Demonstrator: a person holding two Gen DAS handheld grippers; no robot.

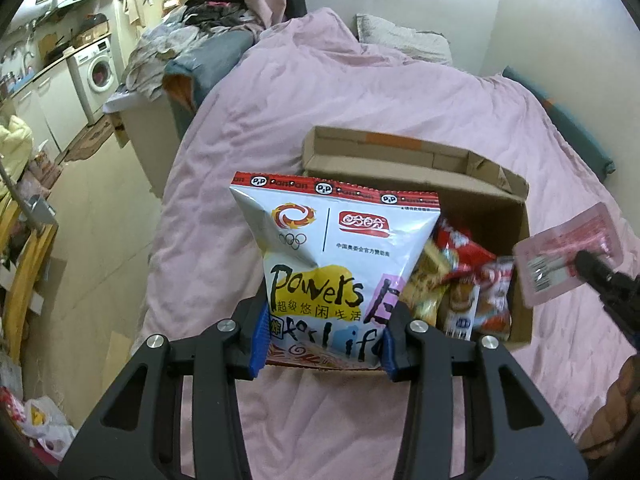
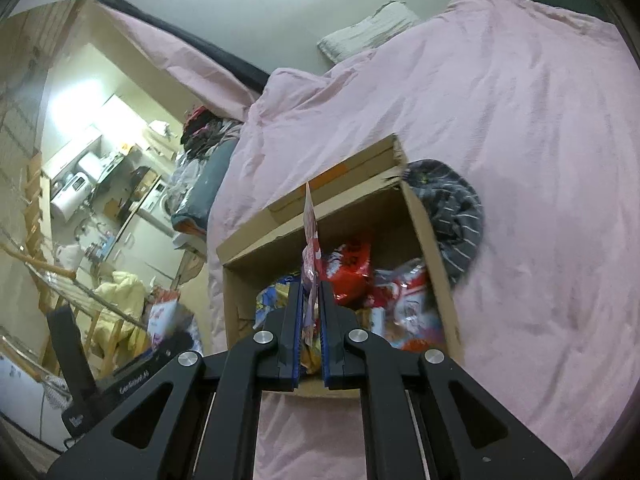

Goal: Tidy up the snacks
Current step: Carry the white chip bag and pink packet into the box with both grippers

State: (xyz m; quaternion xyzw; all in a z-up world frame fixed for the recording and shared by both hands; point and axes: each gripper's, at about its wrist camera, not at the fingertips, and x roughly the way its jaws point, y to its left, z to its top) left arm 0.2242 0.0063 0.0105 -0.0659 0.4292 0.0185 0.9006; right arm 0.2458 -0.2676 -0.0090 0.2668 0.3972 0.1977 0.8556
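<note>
At the lower centre of the left wrist view, the left gripper has its jaws clamped on the bottom of an upright white PanPan snack bag, in front of an open cardboard box of snacks on the pink bed cover. At the right edge, the right gripper pinches a thin pink packet over the box. A washing machine stands upper left.

Left tongs: matte black linkage arms w/ triangular cut-outs, round silver screws at the pivots, ribbed blue pads inside black fingers. Right tongs: same build, black arms, silver screws, blue pads. Black body beside them carries small white lettering, unreadable.
</note>
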